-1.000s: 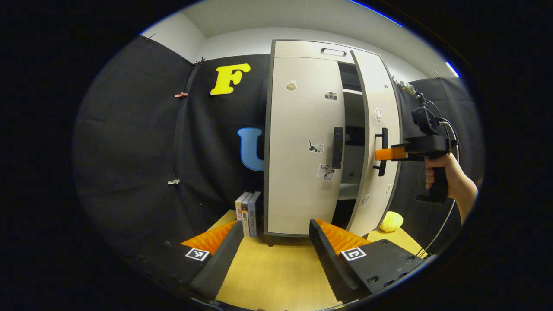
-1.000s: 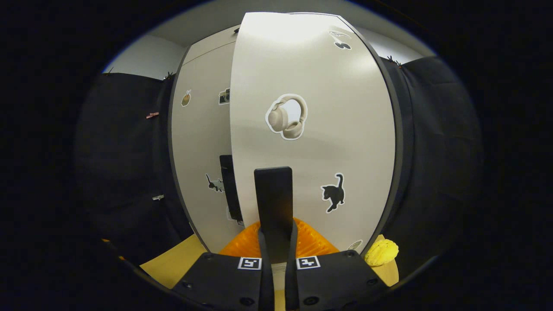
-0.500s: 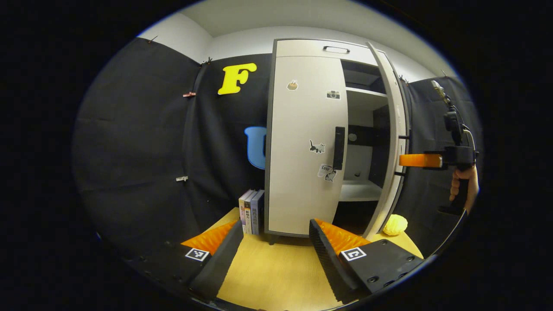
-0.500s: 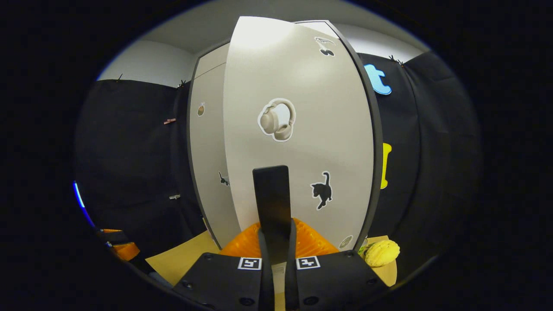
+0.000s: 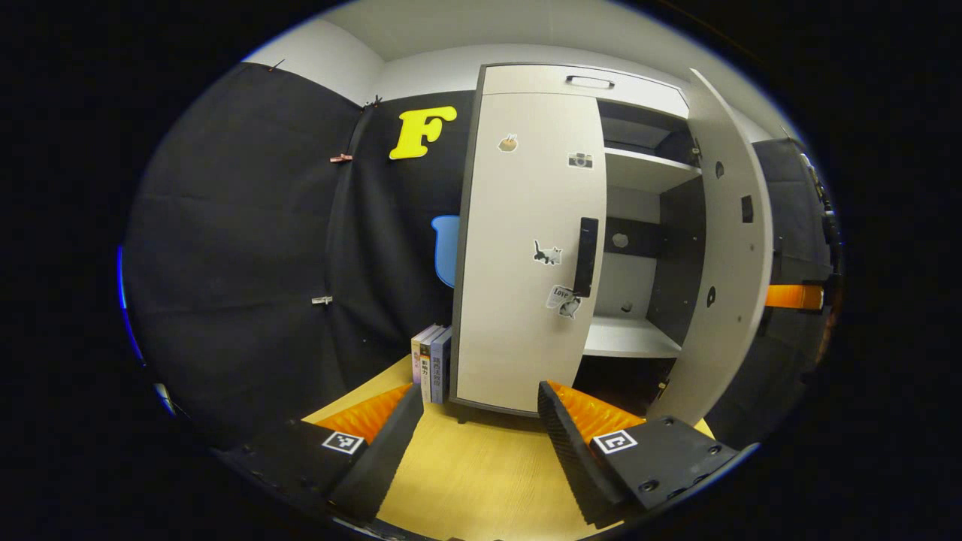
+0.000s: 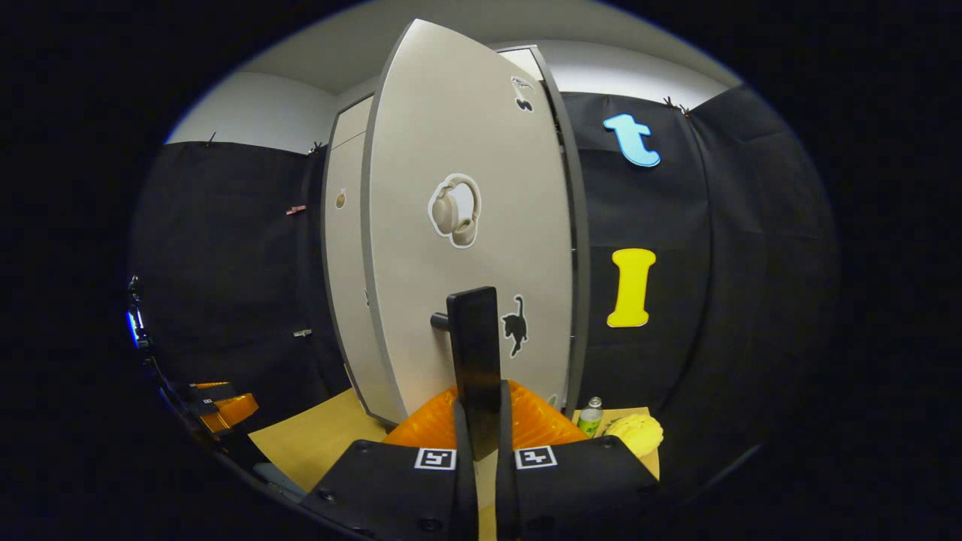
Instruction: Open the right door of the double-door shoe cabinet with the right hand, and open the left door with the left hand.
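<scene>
on the wooden tabletop [image 5: 466, 481], right door [image 6: 466, 225] swung wide, right gripper [image 6: 481, 443] pinching its handle [image 6: 473, 353]; left door [image 5: 526, 248] shut, left gripper [image 5: 473, 428] spread.

Ahead of the left gripper [image 5: 477, 428] the tabletop [image 5: 481, 466] lies open to the shut left door [image 5: 526, 248]; books [image 5: 431, 361] stand left, seemingly touching the cabinet.

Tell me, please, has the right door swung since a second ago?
Yes: the right door swung further open, away from the shut left door, baring the shelves.
</scene>
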`<state>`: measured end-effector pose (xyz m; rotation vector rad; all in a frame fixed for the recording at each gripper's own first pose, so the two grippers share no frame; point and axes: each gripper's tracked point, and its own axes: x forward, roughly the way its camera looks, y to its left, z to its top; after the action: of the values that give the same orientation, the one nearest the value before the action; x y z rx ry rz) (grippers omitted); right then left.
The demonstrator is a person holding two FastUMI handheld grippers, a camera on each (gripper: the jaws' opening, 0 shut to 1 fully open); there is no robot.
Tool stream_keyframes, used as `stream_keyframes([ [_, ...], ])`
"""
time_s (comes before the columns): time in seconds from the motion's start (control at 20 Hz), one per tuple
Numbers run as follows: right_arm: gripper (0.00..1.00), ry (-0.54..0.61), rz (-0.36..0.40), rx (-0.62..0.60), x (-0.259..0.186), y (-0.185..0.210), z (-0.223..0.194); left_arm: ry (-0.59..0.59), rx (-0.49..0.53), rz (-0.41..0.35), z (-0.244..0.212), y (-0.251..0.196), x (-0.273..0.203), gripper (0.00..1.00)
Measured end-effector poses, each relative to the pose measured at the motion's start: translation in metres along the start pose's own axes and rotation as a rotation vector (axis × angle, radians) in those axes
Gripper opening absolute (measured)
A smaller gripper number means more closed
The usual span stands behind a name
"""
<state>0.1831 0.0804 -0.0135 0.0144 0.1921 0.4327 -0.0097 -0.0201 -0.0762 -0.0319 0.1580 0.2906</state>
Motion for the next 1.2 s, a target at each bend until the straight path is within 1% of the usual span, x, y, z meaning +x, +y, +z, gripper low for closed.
stream_keyframes([
  [0.1, 0.13, -0.029, -0.096, -0.008, -0.003, -0.032, 0.006, 0.004, 0.008, -0.023, -0.001, -0.016, 0.004, 0.95],
  [0.15, 0.10, -0.043, -0.134, -0.004, -0.003, -0.049, 0.008, 0.004, 0.019, -0.034, 0.000, -0.024, 0.007, 0.95],
  [0.2, 0.11, -0.043, -0.095, 0.049, -0.001, -0.046, 0.006, 0.005, 0.033, -0.045, 0.002, -0.031, 0.010, 0.95],
  [0.25, 0.07, -0.011, -0.038, 0.134, 0.002, -0.029, -0.002, 0.006, 0.048, -0.059, 0.002, -0.038, 0.012, 0.95],
  [0.3, 0.11, -0.050, -0.033, 0.143, -0.003, -0.019, 0.004, 0.005, 0.063, -0.070, 0.003, -0.047, 0.012, 0.95],
  [0.4, 0.11, -0.064, -0.082, 0.035, -0.003, -0.018, 0.002, -0.013, 0.080, -0.093, 0.011, -0.062, 0.009, 0.95],
  [0.45, 0.11, -0.051, -0.098, 0.016, -0.007, -0.015, 0.000, -0.021, 0.083, -0.111, 0.015, -0.068, 0.009, 0.95],
  [0.55, 0.11, -0.034, -0.075, 0.066, -0.012, -0.013, -0.003, -0.028, 0.096, -0.147, 0.017, -0.082, 0.009, 0.95],
  [0.6, 0.11, -0.032, -0.087, 0.077, -0.011, -0.020, -0.002, -0.024, 0.111, -0.161, 0.017, -0.085, 0.009, 0.95],
  [0.65, 0.11, -0.036, -0.109, 0.062, -0.011, -0.026, -0.001, -0.023, 0.129, -0.171, 0.018, -0.087, 0.010, 0.95],
  [0.75, 0.11, -0.027, -0.105, 0.071, -0.011, -0.018, -0.003, -0.037, 0.149, -0.192, 0.021, -0.089, 0.013, 0.95],
  [0.8, 0.11, -0.027, -0.117, 0.067, -0.011, -0.023, -0.004, -0.036, 0.149, -0.204, 0.020, -0.090, 0.016, 0.95],
  [0.85, 0.11, -0.032, -0.139, 0.049, -0.014, -0.027, -0.003, -0.031, 0.142, -0.214, 0.019, -0.090, 0.019, 0.92],
  [0.9, 0.11, -0.032, -0.152, 0.043, -0.015, -0.025, -0.003, -0.028, 0.133, -0.225, 0.018, -0.089, 0.022, 0.94],
  [1.0, 0.10, -0.022, -0.175, 0.059, -0.028, -0.022, -0.009, -0.019, 0.118, -0.244, 0.019, -0.085, 0.031, 0.95],
  [1.2, 0.11, -0.002, -0.267, 0.065, -0.052, -0.022, -0.019, -0.022, 0.126, -0.299, 0.029, -0.076, 0.059, 0.95],
])
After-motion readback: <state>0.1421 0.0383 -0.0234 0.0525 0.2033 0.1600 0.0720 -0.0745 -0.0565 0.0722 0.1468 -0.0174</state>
